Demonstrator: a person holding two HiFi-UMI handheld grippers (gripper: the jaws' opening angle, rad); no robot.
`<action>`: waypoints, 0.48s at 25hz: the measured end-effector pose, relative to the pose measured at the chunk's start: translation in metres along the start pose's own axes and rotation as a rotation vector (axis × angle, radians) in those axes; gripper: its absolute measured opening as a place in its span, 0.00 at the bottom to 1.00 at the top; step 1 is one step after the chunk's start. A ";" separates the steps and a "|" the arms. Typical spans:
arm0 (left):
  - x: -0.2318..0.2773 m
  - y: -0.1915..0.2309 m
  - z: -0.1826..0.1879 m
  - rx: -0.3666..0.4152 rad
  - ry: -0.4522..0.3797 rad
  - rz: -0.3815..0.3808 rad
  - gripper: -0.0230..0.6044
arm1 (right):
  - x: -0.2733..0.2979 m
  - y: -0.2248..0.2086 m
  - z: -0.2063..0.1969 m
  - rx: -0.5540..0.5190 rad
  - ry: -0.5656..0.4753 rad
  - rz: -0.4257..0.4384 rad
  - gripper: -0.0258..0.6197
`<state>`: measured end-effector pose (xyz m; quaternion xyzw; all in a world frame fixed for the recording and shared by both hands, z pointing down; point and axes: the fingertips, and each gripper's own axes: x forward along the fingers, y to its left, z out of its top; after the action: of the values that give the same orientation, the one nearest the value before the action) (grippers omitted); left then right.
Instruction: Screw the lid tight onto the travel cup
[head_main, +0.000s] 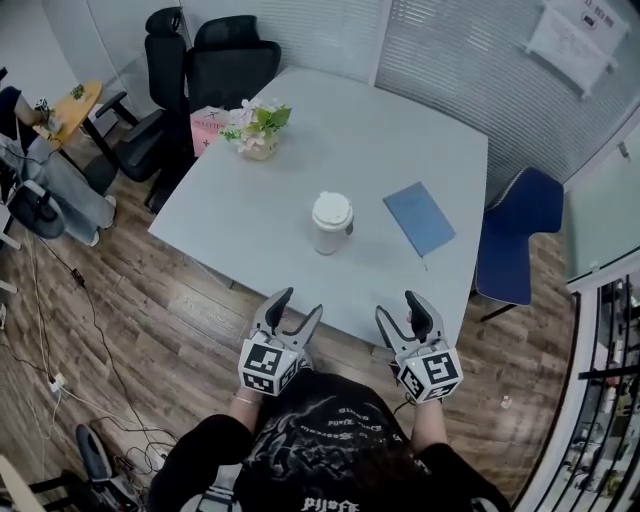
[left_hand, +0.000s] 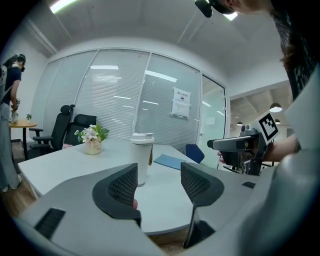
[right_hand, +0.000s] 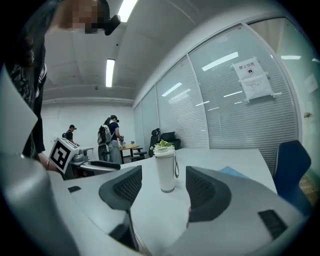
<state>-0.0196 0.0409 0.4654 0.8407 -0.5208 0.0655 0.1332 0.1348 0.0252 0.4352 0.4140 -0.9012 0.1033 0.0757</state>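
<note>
A white travel cup (head_main: 331, 223) with its lid (head_main: 331, 209) on top stands upright in the middle of the grey table (head_main: 250, 210). It also shows in the left gripper view as the cup (left_hand: 141, 157) and in the right gripper view as the cup (right_hand: 166, 169), ahead of the jaws. My left gripper (head_main: 296, 314) and right gripper (head_main: 400, 313) hover at the table's near edge, well short of the cup. Both are open with nothing between the jaws.
A blue notebook (head_main: 419, 217) lies right of the cup. A flower pot (head_main: 259, 131) and a pink box (head_main: 208, 128) sit at the far left corner. Black office chairs (head_main: 215, 70) stand beyond; a blue chair (head_main: 518, 235) is at the right. People stand at a distant table (right_hand: 111, 139).
</note>
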 end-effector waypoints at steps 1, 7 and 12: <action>0.011 0.016 0.004 0.001 0.009 -0.005 0.48 | 0.019 -0.004 0.006 0.010 0.003 0.009 0.45; 0.043 0.046 0.007 -0.041 0.063 -0.033 0.52 | 0.073 -0.009 0.040 0.015 0.007 0.113 0.53; 0.064 0.055 0.012 -0.007 0.081 -0.013 0.56 | 0.109 -0.009 0.062 -0.025 0.071 0.257 0.62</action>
<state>-0.0401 -0.0405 0.4780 0.8401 -0.5098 0.0970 0.1577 0.0680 -0.0751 0.4003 0.2903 -0.9448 0.1154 0.0988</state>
